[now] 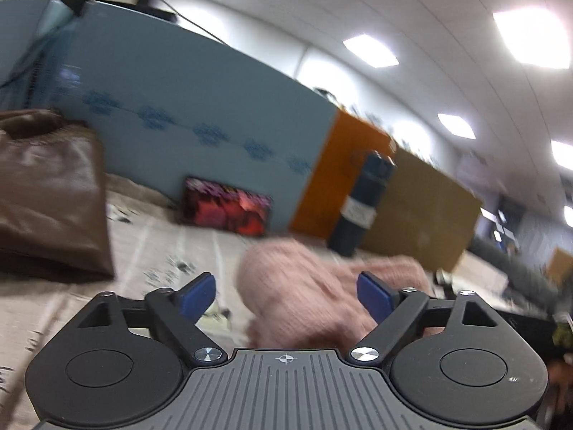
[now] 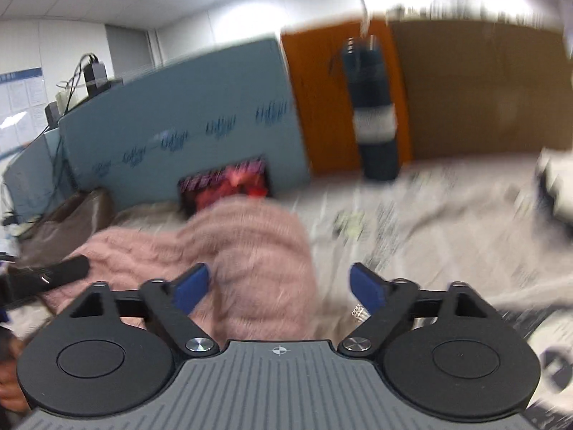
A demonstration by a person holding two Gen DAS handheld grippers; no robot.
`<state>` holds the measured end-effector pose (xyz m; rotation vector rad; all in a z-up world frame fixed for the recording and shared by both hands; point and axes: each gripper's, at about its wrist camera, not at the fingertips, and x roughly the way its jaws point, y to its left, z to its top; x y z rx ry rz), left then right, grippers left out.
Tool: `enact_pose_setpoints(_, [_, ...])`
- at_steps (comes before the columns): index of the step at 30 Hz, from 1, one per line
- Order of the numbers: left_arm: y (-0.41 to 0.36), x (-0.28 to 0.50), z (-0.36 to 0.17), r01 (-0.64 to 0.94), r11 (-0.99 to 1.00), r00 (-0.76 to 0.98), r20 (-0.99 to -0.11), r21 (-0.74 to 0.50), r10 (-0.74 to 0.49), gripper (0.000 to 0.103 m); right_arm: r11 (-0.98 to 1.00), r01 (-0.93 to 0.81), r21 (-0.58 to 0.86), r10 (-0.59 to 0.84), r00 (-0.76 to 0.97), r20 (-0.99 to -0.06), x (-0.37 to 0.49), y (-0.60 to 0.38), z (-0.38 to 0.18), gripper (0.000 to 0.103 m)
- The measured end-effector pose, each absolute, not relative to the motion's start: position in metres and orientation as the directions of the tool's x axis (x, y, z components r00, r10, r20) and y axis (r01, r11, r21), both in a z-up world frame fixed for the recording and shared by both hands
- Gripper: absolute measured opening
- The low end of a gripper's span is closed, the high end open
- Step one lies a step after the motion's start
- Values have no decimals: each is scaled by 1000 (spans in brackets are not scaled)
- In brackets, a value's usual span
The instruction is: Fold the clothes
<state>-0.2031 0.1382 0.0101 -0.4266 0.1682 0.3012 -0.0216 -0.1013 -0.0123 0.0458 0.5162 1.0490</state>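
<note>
two tools, left tool [image 1: 286, 295] and right tool [image 2: 279, 288], both spread wide and empty, above one pink sweater [image 2: 247, 251] heaped on the cloth-covered bench [image 2: 447, 215], one dark bottle [image 2: 374, 107] behind.

Sweater [image 2: 250, 243] on table [image 2: 429, 222], before bottle [image 2: 374, 107]

Blue partition [image 1: 200, 82], orange panel [image 2: 322, 86], ceiling lights [image 1: 370, 50]

Bright ceiling panels [image 1: 530, 36] glare; motion blur, fisheye-bent edges.
</note>
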Motion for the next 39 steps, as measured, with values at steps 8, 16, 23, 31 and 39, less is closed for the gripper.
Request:
enact_pose_setpoints(8, [166, -224, 10, -420, 755, 907, -196, -504, 374, 91, 298, -938, 176, 927, 241, -287, -58, -94, -2, 96])
enact_pose_setpoints(16, [168, -224, 8, -398, 759, 917, -197, -516, 347, 91, 255, -951, 177, 887, 157, -434, -79, -34, -14, 96])
enact_pose_setpoints(23, [173, -224, 4, -368, 742, 929, -197, -561, 312, 91, 395, -858, 330, 872, 237, -427, -42, -45, -22, 45])
enact_pose_setpoints(31, [165, -201, -3, -322, 786, 938, -290, -528, 189, 92, 337, -655, 676, 940, 198, -276, 3, -86, -31, 22])
enact_pose_setpoints(39, [127, -147, -13, -266, 906, 869, -488, -330, 77, 30, 301, -607, 735, 952, 234, -197, 12, -104, -34, 23])
